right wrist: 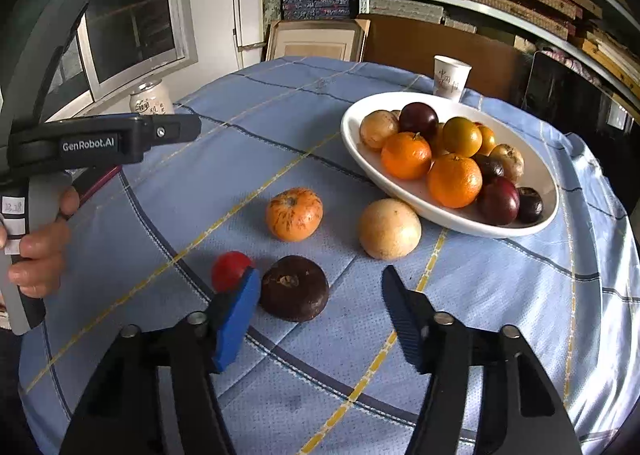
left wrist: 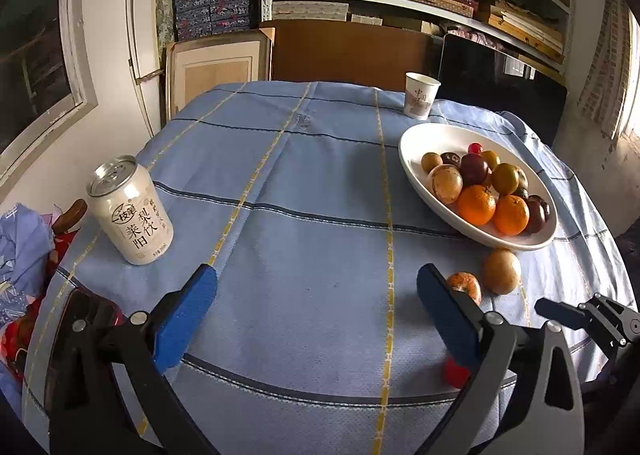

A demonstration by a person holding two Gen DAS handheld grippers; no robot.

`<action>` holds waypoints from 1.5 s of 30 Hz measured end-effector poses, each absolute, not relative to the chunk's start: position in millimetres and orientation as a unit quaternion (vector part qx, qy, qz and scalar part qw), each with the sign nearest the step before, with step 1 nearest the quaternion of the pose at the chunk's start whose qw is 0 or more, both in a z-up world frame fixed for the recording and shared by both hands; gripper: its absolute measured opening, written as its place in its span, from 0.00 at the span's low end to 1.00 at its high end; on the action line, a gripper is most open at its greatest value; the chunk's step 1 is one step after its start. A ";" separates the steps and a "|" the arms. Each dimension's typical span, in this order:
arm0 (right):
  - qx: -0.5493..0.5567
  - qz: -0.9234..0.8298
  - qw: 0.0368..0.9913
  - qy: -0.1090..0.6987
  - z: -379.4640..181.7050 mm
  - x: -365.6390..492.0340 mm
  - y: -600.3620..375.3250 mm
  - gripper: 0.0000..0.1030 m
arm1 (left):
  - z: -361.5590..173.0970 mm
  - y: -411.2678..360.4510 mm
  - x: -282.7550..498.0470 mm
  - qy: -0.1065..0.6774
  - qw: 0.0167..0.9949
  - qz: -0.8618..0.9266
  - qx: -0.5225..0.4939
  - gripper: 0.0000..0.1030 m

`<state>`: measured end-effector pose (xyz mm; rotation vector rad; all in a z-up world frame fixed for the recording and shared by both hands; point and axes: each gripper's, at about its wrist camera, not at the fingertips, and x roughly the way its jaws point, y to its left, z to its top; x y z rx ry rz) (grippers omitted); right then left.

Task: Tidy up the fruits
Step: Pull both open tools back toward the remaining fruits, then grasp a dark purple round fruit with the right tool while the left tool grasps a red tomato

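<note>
The right gripper [right wrist: 320,295] hovers low over the table [right wrist: 280,115], its blue-padded fingers [right wrist: 236,319] spread wide and holding nothing; the dark brown fruit [right wrist: 295,287] lies on the blue checked cloth between them, close against the left finger and well short of the right one; whether the pad touches it cannot be told. A small red fruit [right wrist: 228,270] sits just behind that same left finger, partly hidden by it; farther ahead lie a streaked orange fruit [right wrist: 294,213] and a pale yellow round fruit [right wrist: 389,228], the latter just beside the rim of the white oval plate [right wrist: 356,143]; the plate is heaped with oranges [right wrist: 406,155], dark purple fruits [right wrist: 419,120] and brownish ones.

The left gripper [left wrist: 316,295] is also spread wide and empty, over bare cloth; in its view the streaked orange fruit [left wrist: 466,283] peeks out from behind the right finger, outside the gap, with the pale yellow round fruit [left wrist: 501,271] just beyond it, and the small red fruit [left wrist: 456,373] shows below that finger.

A drink can [left wrist: 130,211] stands upright at the table's left side; a paper cup [left wrist: 420,95] stands behind the plate.
</note>
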<state>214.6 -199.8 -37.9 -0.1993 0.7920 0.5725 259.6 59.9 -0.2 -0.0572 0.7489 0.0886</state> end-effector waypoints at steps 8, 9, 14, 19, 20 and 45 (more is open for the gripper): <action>-0.106 0.292 0.859 0.407 -46.8 214.2 -197.6 0.56 | -5.5 59.9 260.8 0.373 0.926 0.045 -0.027 0.96; -0.110 0.293 0.857 0.409 -48.0 214.5 -196.2 0.56 | -6.2 59.0 261.0 0.374 0.926 0.045 -0.025 0.96; -0.117 0.289 0.851 0.423 -57.2 217.2 -191.2 0.56 | -8.3 56.1 261.4 0.378 0.925 0.042 -0.022 0.96; -0.096 0.293 0.849 0.429 -60.7 224.9 -187.8 0.55 | -6.9 54.1 259.7 0.376 0.926 0.033 -0.024 0.96; -0.099 0.291 0.849 0.430 -62.0 225.6 -186.0 0.55 | -7.2 53.5 259.4 0.376 0.926 0.033 -0.023 0.96; -0.059 0.262 0.869 0.415 -49.8 231.4 -200.8 0.42 | -22.7 29.5 259.7 0.404 0.914 -0.030 0.019 0.96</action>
